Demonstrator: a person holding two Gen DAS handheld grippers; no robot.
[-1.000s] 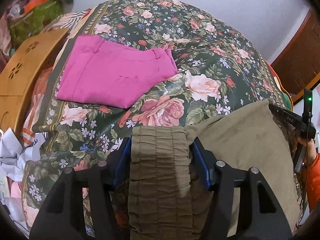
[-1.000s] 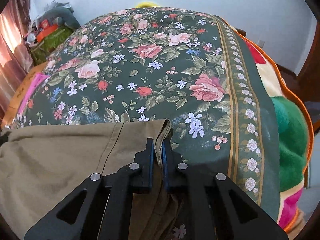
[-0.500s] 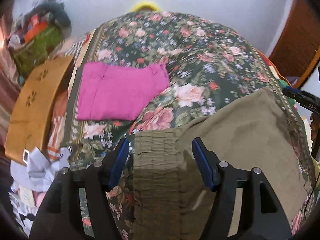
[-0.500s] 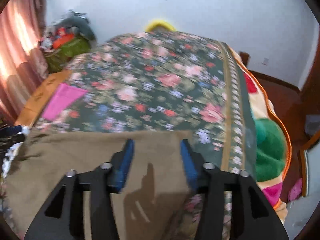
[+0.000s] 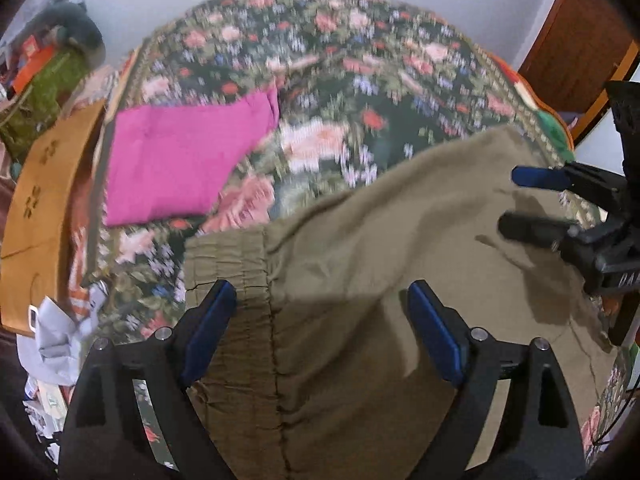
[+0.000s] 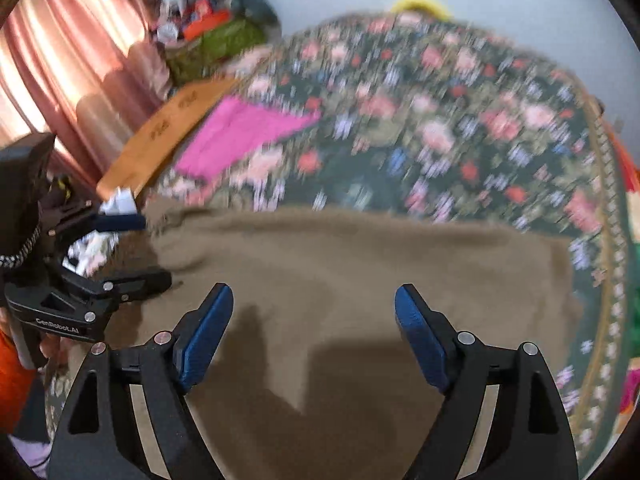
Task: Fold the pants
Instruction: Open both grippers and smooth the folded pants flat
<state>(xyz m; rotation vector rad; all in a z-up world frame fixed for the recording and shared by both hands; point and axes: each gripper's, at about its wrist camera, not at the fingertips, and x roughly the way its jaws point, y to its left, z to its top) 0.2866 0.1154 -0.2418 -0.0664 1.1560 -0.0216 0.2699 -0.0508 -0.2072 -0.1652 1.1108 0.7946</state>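
Note:
Olive-brown pants (image 5: pixel 380 280) lie spread flat on the floral bedspread (image 5: pixel 360 80), their gathered elastic waistband (image 5: pixel 226 256) at the left. My left gripper (image 5: pixel 320 312) is open and empty, raised above the waistband end. My right gripper (image 6: pixel 314 312) is open and empty above the other end of the pants (image 6: pixel 340 272). Each gripper shows in the other's view: the right one (image 5: pixel 532 200) at the right edge, the left one (image 6: pixel 132 252) at the left edge. Both views are motion-blurred.
A folded magenta garment (image 5: pixel 180 160) lies on the far left of the bed, also in the right wrist view (image 6: pixel 240 132). A wooden board (image 5: pixel 40 200) and crumpled papers (image 5: pixel 60 344) sit off the left edge. Pink curtains (image 6: pixel 60 60) hang at left.
Both grippers let go of the pants, opened wide and lifted away. The pants now lie flat on the bed. The cameras have pulled back and tilted.

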